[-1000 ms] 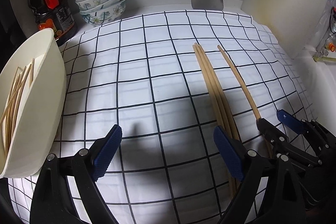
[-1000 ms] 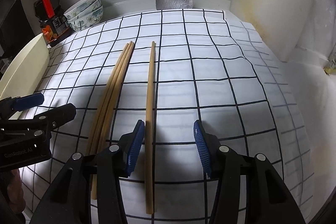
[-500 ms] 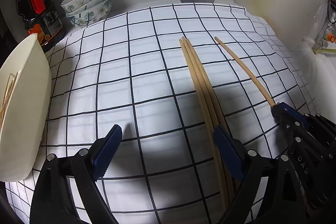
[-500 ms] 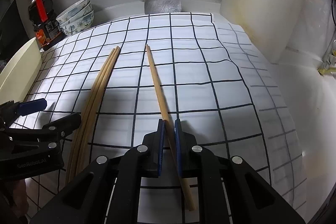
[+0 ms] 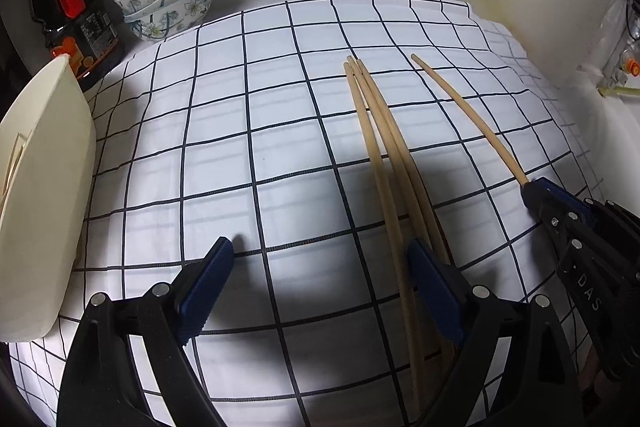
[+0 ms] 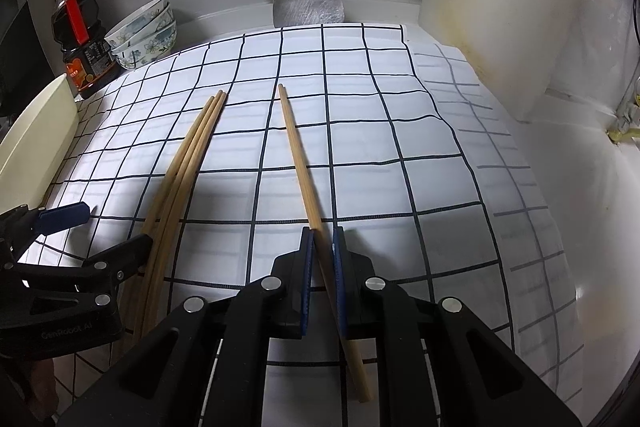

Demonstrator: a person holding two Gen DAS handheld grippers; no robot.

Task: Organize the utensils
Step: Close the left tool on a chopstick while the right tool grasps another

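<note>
The right gripper (image 6: 321,239) is pointing steeply down toward the far side, its blue pads (image 6: 307,267) lying nearly together and pinching a single chopstick (image 6: 298,155) between them, the jaws clamping it part way along its length. The left gripper (image 5: 320,263) is sitting to its left, also tilting steeply down, its two fingers (image 5: 206,279) standing wide apart and gripping nothing. In the right wrist view, the left gripper is showing at the near left edge.

Chopstick bundle (image 5: 384,163) near ends hidden behind left claw (image 5: 320,291), btm edge
</note>
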